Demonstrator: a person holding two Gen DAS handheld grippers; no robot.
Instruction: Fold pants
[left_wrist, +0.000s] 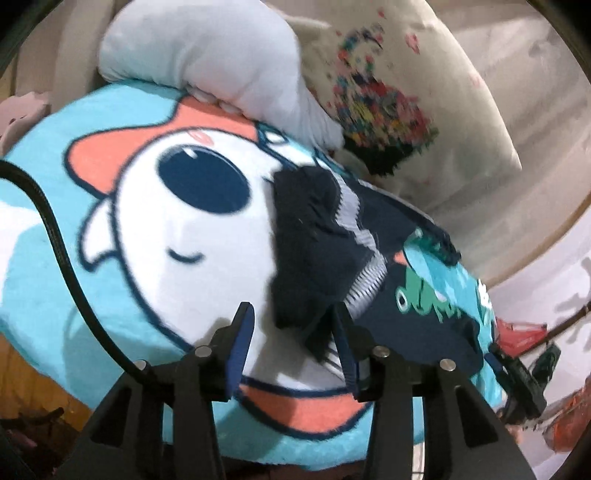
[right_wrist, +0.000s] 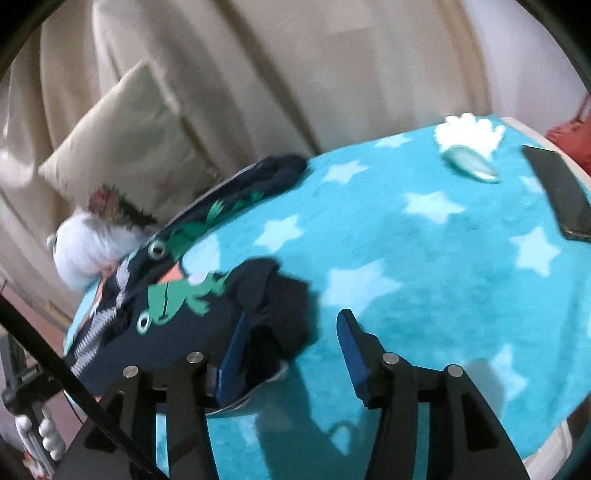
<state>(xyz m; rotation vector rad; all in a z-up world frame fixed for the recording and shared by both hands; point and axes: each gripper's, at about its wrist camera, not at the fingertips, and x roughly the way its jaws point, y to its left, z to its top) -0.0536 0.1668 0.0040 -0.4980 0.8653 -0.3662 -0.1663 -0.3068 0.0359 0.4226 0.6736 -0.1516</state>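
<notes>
Left wrist view: the left gripper (left_wrist: 295, 332) points down at a slant over a fleecy turquoise blanket (left_wrist: 110, 302) printed with a white cartoon face, a dark blue eye and coral patches. Its jaws stand partly apart; a dark fold of the navy knit pants with green frog print and grey-and-white ribbed band (left_wrist: 321, 236) lies between the blue-padded fingers (left_wrist: 242, 343), though blur hides whether the pads press on it. The pants lie crumpled on the blanket toward its right edge, with the ribbed band running down the middle of the bundle. At the blanket's far edge rest a plump white pillow (left_wrist: 207, 55) and, to its right, a cream cushion with a multicoloured flower pattern (left_wrist: 417, 99); the two appear to touch. A black cable (left_wrist: 55, 236) curves across the left of the frame. Right wrist view: the right gripper (right_wrist: 295, 354) also slants downward, its jaws half open; the left finger sits against a dark cuff of the pants (right_wrist: 177, 295), the right finger (right_wrist: 352, 343) over bare blanket (right_wrist: 424, 258), here turquoise with pale stars. No grip can be confirmed. Near the blanket's far right corner lie a flat black rectangular device (right_wrist: 561, 192) and a small white-and-mint plush object (right_wrist: 472, 147), which are near each other but apart. No container appears in either view.
</notes>
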